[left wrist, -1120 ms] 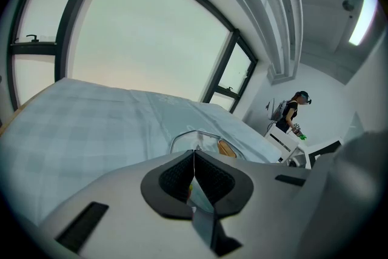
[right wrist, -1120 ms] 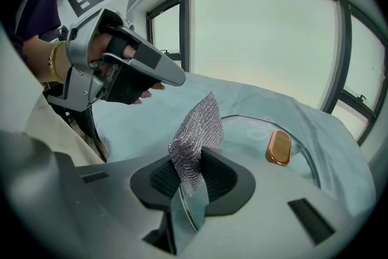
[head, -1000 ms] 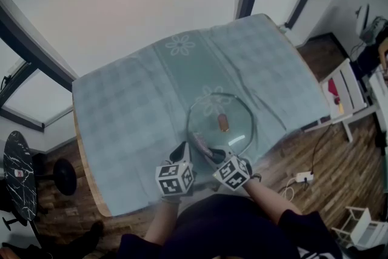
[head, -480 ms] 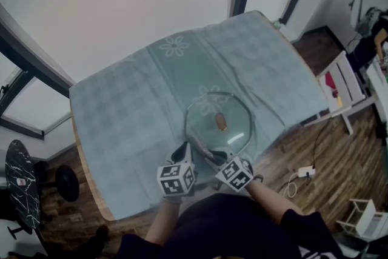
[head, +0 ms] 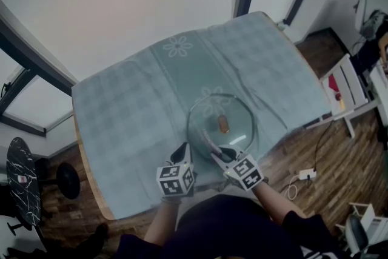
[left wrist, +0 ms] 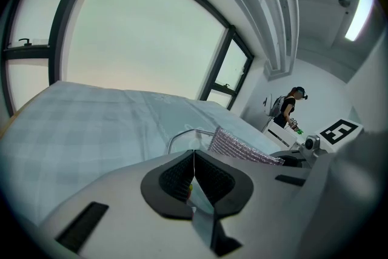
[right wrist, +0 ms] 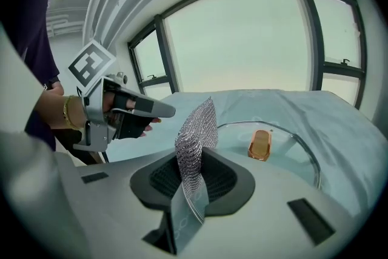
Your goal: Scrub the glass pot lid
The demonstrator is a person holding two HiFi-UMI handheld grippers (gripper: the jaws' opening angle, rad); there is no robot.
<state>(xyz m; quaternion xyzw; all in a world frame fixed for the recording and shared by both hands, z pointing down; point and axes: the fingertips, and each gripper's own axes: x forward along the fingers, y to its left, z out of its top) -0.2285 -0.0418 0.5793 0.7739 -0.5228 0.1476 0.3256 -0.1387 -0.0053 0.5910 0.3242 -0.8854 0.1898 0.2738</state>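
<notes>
Teal tablecloth [head: 133,106], glass pot lid [head: 239,124], left gripper [left wrist: 194,158] fingers together, right gripper [right wrist: 195,162] fingers clamping mesh scrubber [right wrist: 197,127]

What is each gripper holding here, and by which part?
The right gripper pinches the mesh scrubber by its lower edge; the rest stands up free. The left gripper is shut, with nothing visible in it.

Left hand-held gripper [head: 182,151], jaws closed and empty, is held just beside the glass lid [head: 241,121]; right hand-held gripper [head: 219,158], over its near rim, clamps a mesh scrubber [right wrist: 197,127]
</notes>
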